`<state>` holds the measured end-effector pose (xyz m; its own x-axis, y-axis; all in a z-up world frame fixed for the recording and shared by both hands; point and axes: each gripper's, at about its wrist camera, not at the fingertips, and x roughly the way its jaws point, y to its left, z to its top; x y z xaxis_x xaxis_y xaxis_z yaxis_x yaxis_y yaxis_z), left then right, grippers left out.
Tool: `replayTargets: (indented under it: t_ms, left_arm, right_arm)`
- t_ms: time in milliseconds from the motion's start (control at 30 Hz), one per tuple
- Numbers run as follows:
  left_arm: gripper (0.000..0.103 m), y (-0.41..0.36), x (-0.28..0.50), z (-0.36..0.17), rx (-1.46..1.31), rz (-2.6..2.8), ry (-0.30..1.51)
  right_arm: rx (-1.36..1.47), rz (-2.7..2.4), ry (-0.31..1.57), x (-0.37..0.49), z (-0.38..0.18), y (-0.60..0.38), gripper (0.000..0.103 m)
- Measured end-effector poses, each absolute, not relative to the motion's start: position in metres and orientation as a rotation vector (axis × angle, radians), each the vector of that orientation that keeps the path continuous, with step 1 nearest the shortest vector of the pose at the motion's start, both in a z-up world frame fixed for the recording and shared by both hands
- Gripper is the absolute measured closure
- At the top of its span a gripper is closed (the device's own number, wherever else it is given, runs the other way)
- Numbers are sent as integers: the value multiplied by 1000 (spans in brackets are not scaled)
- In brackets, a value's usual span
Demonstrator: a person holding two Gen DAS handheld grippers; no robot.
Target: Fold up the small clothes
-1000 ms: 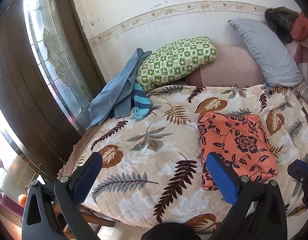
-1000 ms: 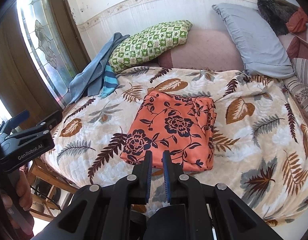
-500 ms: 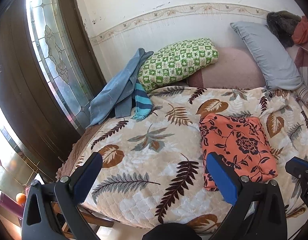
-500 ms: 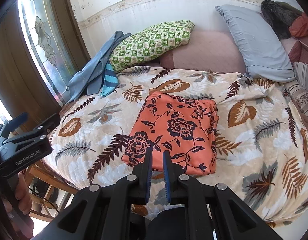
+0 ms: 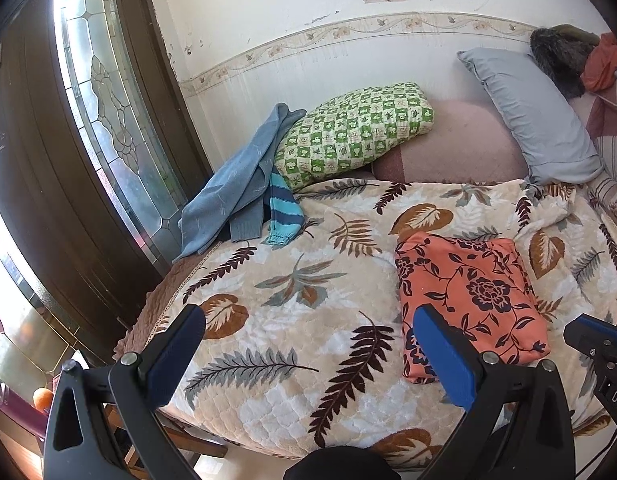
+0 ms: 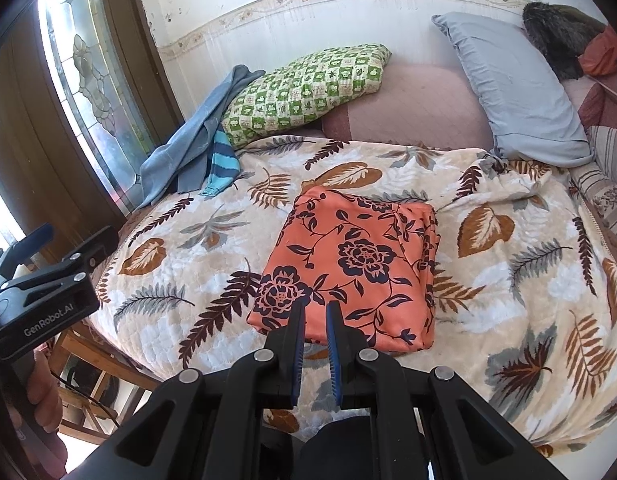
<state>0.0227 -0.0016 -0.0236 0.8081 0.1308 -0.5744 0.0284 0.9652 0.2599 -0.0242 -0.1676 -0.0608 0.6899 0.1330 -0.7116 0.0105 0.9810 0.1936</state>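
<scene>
Folded garment: an orange cloth [image 6: 352, 268] with dark flowers, folded into a neat rectangle, flat on the bed [image 6: 508, 280] near the middle of its front edge.
Bed cover: a cream blanket [image 5: 292, 320] printed with brown and grey leaves, touching the cloth from beneath.
Left hand-held gripper [image 5: 308, 360]: jaws spread wide and empty, above the front left corner of the bed, apart from the cloth.
Right hand-held gripper [image 6: 314, 344]: jaws nearly together with only a thin gap, nothing between them, just in front of the cloth's near edge.
Other clothes: a blue-grey garment [image 5: 228, 200] and a striped turquoise one [image 5: 282, 212], heaped at the back left corner.
Pillows: a green checked pillow [image 5: 352, 132] and a grey pillow [image 5: 532, 116] along the back edge.
</scene>
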Motion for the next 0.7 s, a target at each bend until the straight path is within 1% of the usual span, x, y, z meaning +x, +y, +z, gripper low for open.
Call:
replayTargets:
  t_ms: [700]
  left_arm:
    - [0,-28,14,-13,309,54,613]
  right_arm:
    - [241,69,773,-31,-58,-196,90]
